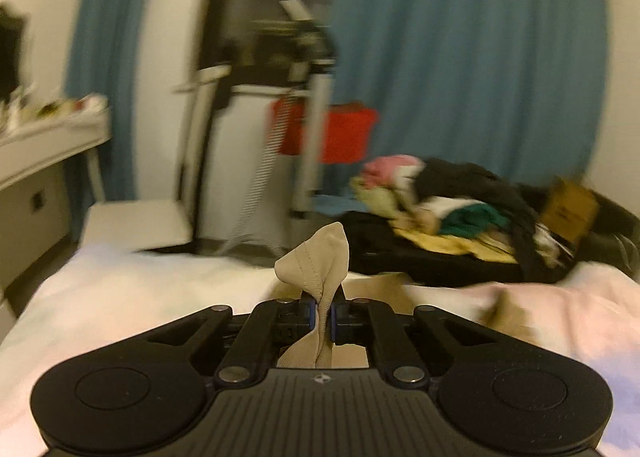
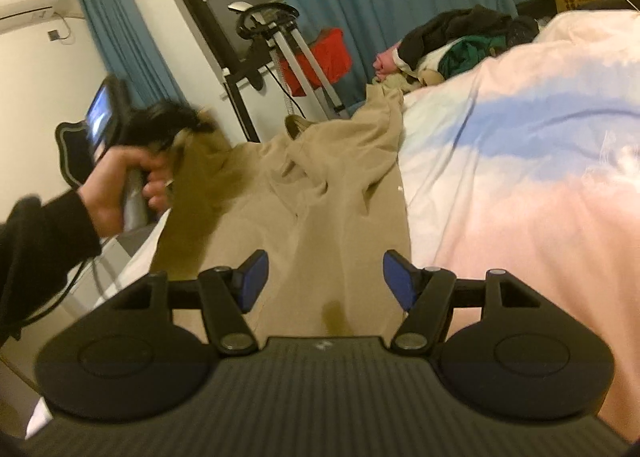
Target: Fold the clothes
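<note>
Beige garment (image 1: pixel 320 257): hem bunched and pinched tight in left gripper (image 1: pixel 322 315), jaws pressed together on ribbed fabric, raised over white bed (image 1: pixel 120 289). Beyond, heaped clothes pile (image 1: pixel 460 209); view blurred.

Same beige garment (image 2: pixel 320 185) spread rumpled along bed edge (image 2: pixel 520 177); soft, light, limp, probably best taken at hems or corners. Right gripper (image 2: pixel 325 277) poised low over cloth, blue pads spread wide, empty. Left hand (image 2: pixel 124 185) gripping its handle, lifted, corner of cloth hanging from it.
</note>
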`<state>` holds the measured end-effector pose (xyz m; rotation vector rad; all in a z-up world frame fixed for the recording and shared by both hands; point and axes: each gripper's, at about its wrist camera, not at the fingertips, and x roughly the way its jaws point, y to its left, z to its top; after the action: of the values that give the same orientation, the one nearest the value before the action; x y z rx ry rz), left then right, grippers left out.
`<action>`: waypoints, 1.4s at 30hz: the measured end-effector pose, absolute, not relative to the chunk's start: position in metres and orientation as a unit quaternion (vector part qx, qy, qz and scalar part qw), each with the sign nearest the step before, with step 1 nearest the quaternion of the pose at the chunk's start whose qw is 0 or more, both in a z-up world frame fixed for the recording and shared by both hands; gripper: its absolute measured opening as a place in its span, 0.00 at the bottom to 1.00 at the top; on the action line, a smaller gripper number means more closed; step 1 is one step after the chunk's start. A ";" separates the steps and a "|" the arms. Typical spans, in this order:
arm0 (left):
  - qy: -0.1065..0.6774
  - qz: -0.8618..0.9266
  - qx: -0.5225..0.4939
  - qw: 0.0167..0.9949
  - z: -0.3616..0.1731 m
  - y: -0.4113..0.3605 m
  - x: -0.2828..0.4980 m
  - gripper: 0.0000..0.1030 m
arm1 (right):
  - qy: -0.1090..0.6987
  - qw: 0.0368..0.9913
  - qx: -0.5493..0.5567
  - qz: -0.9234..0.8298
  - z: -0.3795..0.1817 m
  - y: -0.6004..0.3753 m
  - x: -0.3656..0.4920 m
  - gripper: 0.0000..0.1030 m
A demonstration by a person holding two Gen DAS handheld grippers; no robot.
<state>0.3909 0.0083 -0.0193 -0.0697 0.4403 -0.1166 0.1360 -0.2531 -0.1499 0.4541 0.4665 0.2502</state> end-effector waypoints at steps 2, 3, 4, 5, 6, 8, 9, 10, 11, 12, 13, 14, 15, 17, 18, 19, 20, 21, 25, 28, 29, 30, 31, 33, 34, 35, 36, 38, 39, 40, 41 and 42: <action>0.224 -0.078 -0.023 0.971 -0.017 -0.031 0.387 0.06 | 0.222 0.941 0.222 0.125 -0.144 -0.258 0.132 0.64; 0.230 -0.085 -0.016 0.969 -0.020 -0.050 0.388 0.06 | 0.217 0.943 0.218 0.123 -0.142 -0.260 0.130 0.64; 0.235 -0.092 -0.007 0.967 -0.025 -0.069 0.389 0.06 | 0.212 0.947 0.209 0.118 -0.140 -0.261 0.129 0.64; 0.242 -0.096 -0.001 0.965 -0.032 -0.085 0.391 0.06 | 0.207 0.953 0.194 0.110 -0.139 -0.261 0.128 0.64; 0.250 -0.100 0.005 0.963 -0.041 -0.099 0.392 0.06 | 0.205 0.957 0.179 0.101 -0.139 -0.261 0.129 0.64; 0.270 -0.104 0.007 0.957 -0.059 -0.126 0.396 0.07 | 0.208 0.961 0.162 0.085 -0.142 -0.263 0.134 0.64; 0.280 -0.101 0.000 0.954 -0.071 -0.131 0.396 0.07 | 0.211 0.960 0.162 0.083 -0.144 -0.264 0.136 0.64; 0.290 -0.098 -0.005 0.952 -0.080 -0.136 0.398 0.07 | 0.213 0.960 0.163 0.082 -0.147 -0.266 0.138 0.64; 0.300 -0.095 -0.011 0.949 -0.089 -0.142 0.402 0.08 | 0.216 0.959 0.164 0.081 -0.149 -0.268 0.140 0.64; 0.308 -0.093 -0.012 0.947 -0.097 -0.145 0.405 0.09 | 0.220 0.959 0.162 0.078 -0.151 -0.269 0.142 0.64; 0.316 -0.092 -0.012 0.944 -0.106 -0.149 0.408 0.12 | 0.223 0.958 0.162 0.074 -0.153 -0.271 0.144 0.64; 0.321 -0.095 -0.009 0.942 -0.113 -0.147 0.410 0.19 | 0.223 0.958 0.164 0.072 -0.154 -0.272 0.145 0.64; 0.325 -0.097 -0.001 0.941 -0.117 -0.146 0.413 0.25 | 0.221 0.958 0.169 0.071 -0.155 -0.274 0.145 0.64; 0.330 -0.102 0.018 0.938 -0.122 -0.145 0.413 0.38 | 0.216 0.958 0.174 0.070 -0.154 -0.276 0.144 0.64; 0.330 -0.104 0.027 0.938 -0.123 -0.144 0.408 0.42 | 0.213 0.960 0.173 0.064 -0.153 -0.277 0.144 0.64; 0.325 -0.108 0.035 0.939 -0.122 -0.142 0.404 0.50 | 0.208 0.961 0.170 0.059 -0.152 -0.276 0.143 0.65; 0.318 -0.110 0.040 0.941 -0.118 -0.139 0.395 0.56 | 0.202 0.963 0.167 0.056 -0.151 -0.275 0.141 0.65; 0.311 -0.112 0.045 0.943 -0.113 -0.136 0.385 0.58 | 0.195 0.965 0.165 0.054 -0.149 -0.275 0.139 0.65; 0.280 -0.115 0.056 0.951 -0.088 -0.124 0.333 0.67 | 0.176 0.968 0.173 0.050 -0.142 -0.276 0.130 0.65; 0.253 -0.115 0.060 0.959 -0.064 -0.109 0.280 0.71 | 0.165 0.968 0.181 0.050 -0.136 -0.278 0.125 0.65; 0.246 -0.113 0.063 0.961 -0.059 -0.103 0.262 0.72 | 0.161 0.969 0.183 0.050 -0.135 -0.278 0.124 0.65; 0.241 -0.110 0.064 0.962 -0.052 -0.098 0.241 0.73 | 0.159 0.969 0.183 0.049 -0.133 -0.277 0.122 0.65; 0.238 -0.107 0.059 0.964 -0.045 -0.091 0.220 0.75 | 0.157 0.969 0.182 0.048 -0.131 -0.276 0.120 0.65; 0.243 -0.100 0.026 0.965 -0.041 -0.072 0.180 0.77 | 0.154 0.970 0.181 0.046 -0.128 -0.273 0.114 0.65; 0.246 -0.096 0.008 0.965 -0.039 -0.062 0.161 0.78 | 0.153 0.972 0.176 0.042 -0.126 -0.270 0.111 0.65; 0.249 -0.092 -0.010 0.964 -0.038 -0.052 0.141 0.79 | 0.151 0.973 0.170 0.041 -0.124 -0.267 0.108 0.65; 0.250 -0.087 -0.015 0.964 -0.036 -0.044 0.122 0.80 | 0.151 0.974 0.166 0.042 -0.122 -0.264 0.104 0.65; 0.251 -0.076 -0.018 0.965 -0.033 -0.029 0.085 0.80 | 0.151 0.975 0.158 0.044 -0.118 -0.257 0.096 0.65; 0.252 -0.071 -0.020 0.965 -0.032 -0.021 0.067 0.80 | 0.147 0.976 0.153 0.046 -0.116 -0.252 0.091 0.65; 0.255 -0.067 -0.022 0.964 -0.031 -0.016 0.055 0.80 | 0.142 0.977 0.149 0.047 -0.113 -0.248 0.085 0.65; 0.258 -0.065 -0.023 0.964 -0.030 -0.011 0.046 0.80 | 0.135 0.979 0.145 0.049 -0.110 -0.243 0.080 0.65; 0.261 -0.066 -0.023 0.963 -0.029 -0.006 0.036 0.80 | 0.130 0.980 0.143 0.051 -0.106 -0.239 0.074 0.65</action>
<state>0.0360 -0.0060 -0.0291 -0.0473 0.5291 -0.1345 0.0741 -0.2388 -0.1064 0.2872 0.2615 0.1023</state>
